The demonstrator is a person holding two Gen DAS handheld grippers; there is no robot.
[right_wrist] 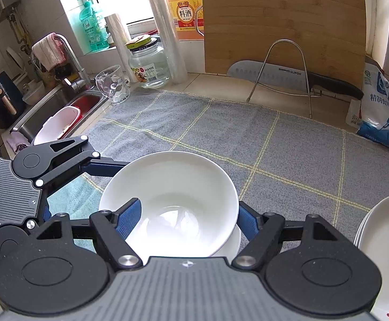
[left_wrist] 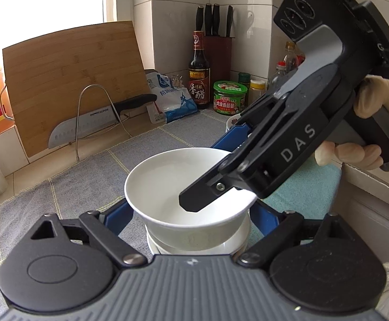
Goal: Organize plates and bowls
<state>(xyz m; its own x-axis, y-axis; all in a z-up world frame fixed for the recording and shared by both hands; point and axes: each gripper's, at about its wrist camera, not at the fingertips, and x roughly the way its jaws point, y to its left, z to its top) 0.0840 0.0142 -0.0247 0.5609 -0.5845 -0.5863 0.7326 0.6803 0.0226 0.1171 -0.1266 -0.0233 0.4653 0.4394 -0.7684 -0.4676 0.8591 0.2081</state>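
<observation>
A white bowl point(left_wrist: 178, 184) point(right_wrist: 170, 200) sits tilted on top of a second white bowl point(left_wrist: 194, 248) point(right_wrist: 231, 246) on the grey checked cloth point(right_wrist: 274, 144). My right gripper point(right_wrist: 183, 222) point(left_wrist: 221, 171) pinches the upper bowl's rim, one blue finger point(right_wrist: 127, 219) inside and the other outside. My left gripper point(left_wrist: 191, 224) is open, its blue fingers point(left_wrist: 116, 219) either side of the bowls. It also shows at the left of the right wrist view point(right_wrist: 68, 160). A stack of flowered plates point(right_wrist: 384, 240) lies at the right.
A bamboo cutting board point(left_wrist: 71, 80) and a knife point(left_wrist: 87, 125) in a wire rack stand at the back. Sauce bottles point(left_wrist: 199, 69), a green-lidded jar point(left_wrist: 230, 97) and a salt bag point(left_wrist: 173, 99) fill the corner. A sink point(right_wrist: 60, 112), a glass point(right_wrist: 112, 84) and a jar point(right_wrist: 147, 64) are at the left.
</observation>
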